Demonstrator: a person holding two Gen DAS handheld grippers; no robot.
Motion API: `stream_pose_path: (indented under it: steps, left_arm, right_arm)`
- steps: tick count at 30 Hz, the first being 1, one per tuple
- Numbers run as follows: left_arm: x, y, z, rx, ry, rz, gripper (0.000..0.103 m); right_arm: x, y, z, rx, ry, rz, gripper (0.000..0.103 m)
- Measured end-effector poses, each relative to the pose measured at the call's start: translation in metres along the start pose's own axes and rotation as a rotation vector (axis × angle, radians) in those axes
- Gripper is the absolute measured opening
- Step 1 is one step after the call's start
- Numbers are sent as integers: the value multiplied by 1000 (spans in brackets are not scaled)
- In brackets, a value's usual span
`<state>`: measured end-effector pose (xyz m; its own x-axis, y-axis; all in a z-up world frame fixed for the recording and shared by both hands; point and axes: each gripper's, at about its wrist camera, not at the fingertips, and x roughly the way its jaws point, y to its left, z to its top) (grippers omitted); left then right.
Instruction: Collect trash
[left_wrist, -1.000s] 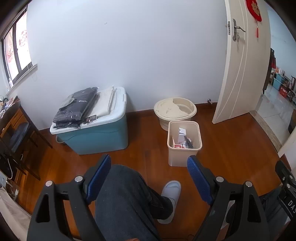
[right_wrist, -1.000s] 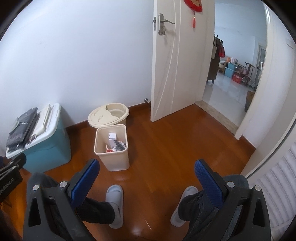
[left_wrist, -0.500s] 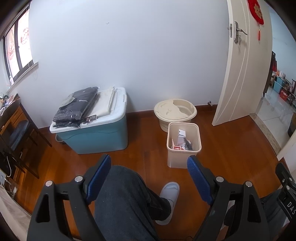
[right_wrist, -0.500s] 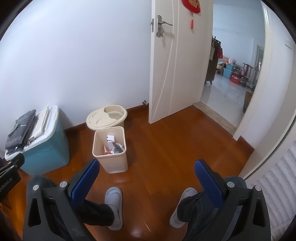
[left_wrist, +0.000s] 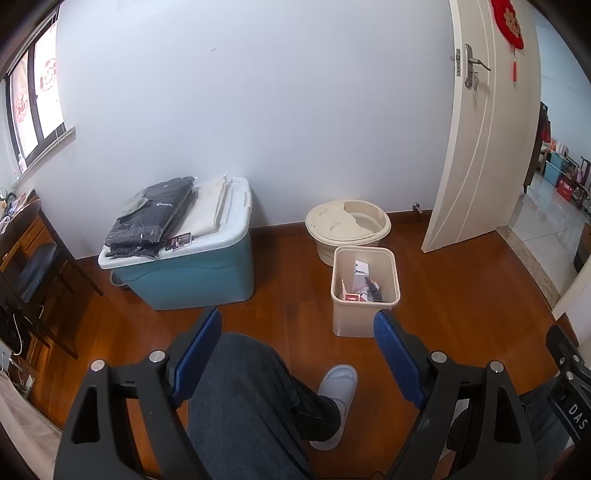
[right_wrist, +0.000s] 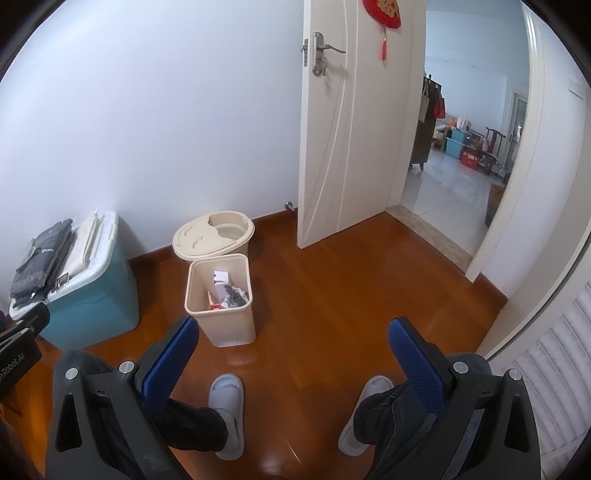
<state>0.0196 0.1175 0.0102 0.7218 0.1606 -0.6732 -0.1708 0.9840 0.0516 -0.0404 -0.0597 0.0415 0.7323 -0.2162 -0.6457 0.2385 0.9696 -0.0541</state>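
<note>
A beige square trash bin stands on the wooden floor and holds a white box, a red pack and dark crumpled trash. It also shows in the right wrist view. My left gripper is open and empty, held above my knee, short of the bin. My right gripper is open and empty, above the floor to the right of the bin.
A round beige bucket stands behind the bin by the wall. A teal storage box with folded clothes is at the left. A white door stands open at the right. My slippered feet rest on the floor.
Both grippers have drawn back and tilted up slightly, so the bin looks a little farther and smaller. Both stay open and empty.
</note>
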Motion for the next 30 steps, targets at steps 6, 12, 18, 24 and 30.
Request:
stream_pose_path:
  steps: [6,12,18,24,30]
  left_arm:
    - [-1,-3,-1,2,4,-3,85]
    - [0,-5,0,12,7,-4,85]
    - [0,-6,0,15,4,4,85]
    - [-9,-19,-4,69,-70,79,85]
    - [-15,-23,-4,69,-88,8,85]
  right_arm:
    - [2,-3,-3,-1,0,6,103]
    - [1,-6,-4,-3,2,10,103]
    - [3,-9,-4,-4,7,14,103]
    - [3,-11,-4,-3,7,14,103]
    - [6,-12,-2,-1,8,15,103]
